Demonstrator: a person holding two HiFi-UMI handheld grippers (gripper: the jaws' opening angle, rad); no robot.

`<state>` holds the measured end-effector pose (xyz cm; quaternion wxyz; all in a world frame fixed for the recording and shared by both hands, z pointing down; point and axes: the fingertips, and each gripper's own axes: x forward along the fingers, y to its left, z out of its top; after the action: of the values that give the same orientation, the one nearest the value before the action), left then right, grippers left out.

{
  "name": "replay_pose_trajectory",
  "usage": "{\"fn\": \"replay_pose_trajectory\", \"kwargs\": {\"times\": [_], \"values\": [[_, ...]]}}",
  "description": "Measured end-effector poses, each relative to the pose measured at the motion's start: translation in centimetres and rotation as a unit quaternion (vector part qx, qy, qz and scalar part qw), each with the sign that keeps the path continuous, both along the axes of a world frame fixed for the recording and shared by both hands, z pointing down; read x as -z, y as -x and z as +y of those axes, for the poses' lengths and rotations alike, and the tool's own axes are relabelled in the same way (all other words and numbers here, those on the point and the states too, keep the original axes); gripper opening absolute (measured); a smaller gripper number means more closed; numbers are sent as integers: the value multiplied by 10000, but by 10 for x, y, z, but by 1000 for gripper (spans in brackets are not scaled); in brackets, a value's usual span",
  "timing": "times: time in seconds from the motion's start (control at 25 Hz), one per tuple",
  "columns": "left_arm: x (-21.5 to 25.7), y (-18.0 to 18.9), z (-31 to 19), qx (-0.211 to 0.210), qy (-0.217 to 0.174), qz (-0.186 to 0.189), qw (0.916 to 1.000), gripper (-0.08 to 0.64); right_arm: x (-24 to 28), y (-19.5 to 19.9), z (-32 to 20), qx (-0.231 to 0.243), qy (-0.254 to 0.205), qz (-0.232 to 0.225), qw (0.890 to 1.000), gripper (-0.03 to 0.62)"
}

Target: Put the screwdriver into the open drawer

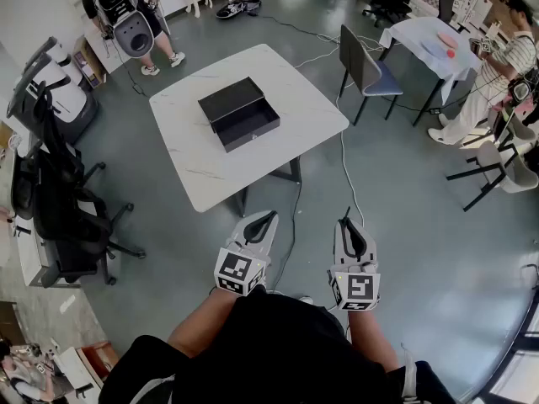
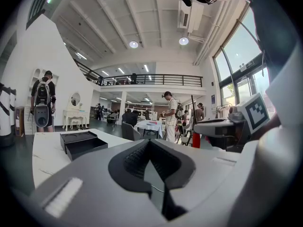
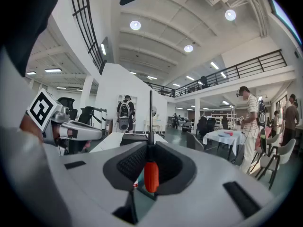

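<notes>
A black box with its drawer (image 1: pixel 249 125) pulled open sits on the white marble table (image 1: pixel 202 162), far ahead of both grippers. My right gripper (image 1: pixel 350 225) is shut on the screwdriver (image 3: pixel 151 176). The orange handle sits between the pads, and the thin dark shaft (image 3: pixel 150 112) sticks out past the tips toward the table. My left gripper (image 1: pixel 263 220) hangs beside it over the floor, its jaws together with nothing in them. In the left gripper view the open drawer (image 2: pixel 85 145) shows to the left beyond the left gripper (image 2: pixel 150 145).
A blue-seated chair (image 1: pixel 370 74) stands right of the table, and a cable (image 1: pixel 345 167) runs across the floor. Black office chairs (image 1: pixel 59 200) line the left side. A person (image 1: pixel 126 15) stands beyond the table, and another sits by a small table (image 1: pixel 429 40) at the right.
</notes>
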<state>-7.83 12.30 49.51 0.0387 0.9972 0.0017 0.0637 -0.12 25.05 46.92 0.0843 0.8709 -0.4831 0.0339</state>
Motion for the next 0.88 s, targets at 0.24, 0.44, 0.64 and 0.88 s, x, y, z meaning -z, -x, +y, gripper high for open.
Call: {"fn": "replay_pose_trajectory", "kwargs": {"times": [0.24,0.44,0.64,0.88], "values": [[-2,0,-10,-10,21,-31,10000,8,0,1,-11,-23,27,7,10000,58],[0,-2,-26,-44,28,-13,10000,8,0,-3,-28,-134,-75,-86,9998,58],[-3,3,-55,-24,41,-47,10000,8,4,-3,-57,-174,-264,-228,9992,58],[-7,5,-88,-68,34,-108,9999,8,8,-7,-91,-209,-255,-122,9994,58]]}}
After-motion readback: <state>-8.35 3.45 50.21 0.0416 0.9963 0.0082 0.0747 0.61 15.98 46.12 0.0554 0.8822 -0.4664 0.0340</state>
